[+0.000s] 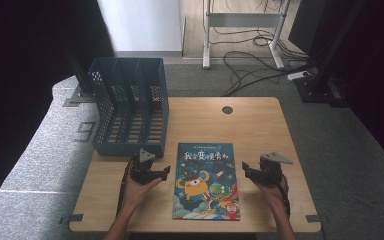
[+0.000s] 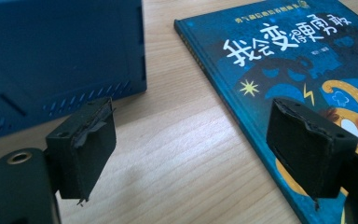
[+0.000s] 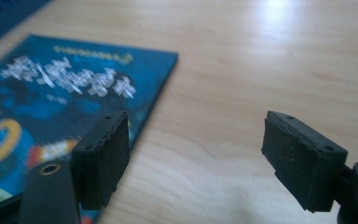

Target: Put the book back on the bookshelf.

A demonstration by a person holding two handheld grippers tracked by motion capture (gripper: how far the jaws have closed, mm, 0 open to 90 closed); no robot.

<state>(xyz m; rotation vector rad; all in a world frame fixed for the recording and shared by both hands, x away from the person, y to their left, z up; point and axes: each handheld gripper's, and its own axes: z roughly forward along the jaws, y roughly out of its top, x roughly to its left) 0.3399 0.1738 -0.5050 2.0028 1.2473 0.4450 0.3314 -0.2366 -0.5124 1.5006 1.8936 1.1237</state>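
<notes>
Wooden table (image 1: 260, 125) carries a blue file rack (image 1: 130, 107) at its back left, and a blue picture book (image 1: 206, 181) lying flat between the grippers. Left gripper (image 1: 161, 172) and right gripper (image 1: 246, 167) both stand spread, empty. The book's title blurs in the right gripper view.

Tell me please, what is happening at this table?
A person holds a gripper in each hand at a wooden table. A blue picture book lies flat between them, cover up. The left gripper and the right gripper sit on either side of the book, both open and holding nothing. A blue file rack stands behind the left gripper, and its slots look empty.
</notes>
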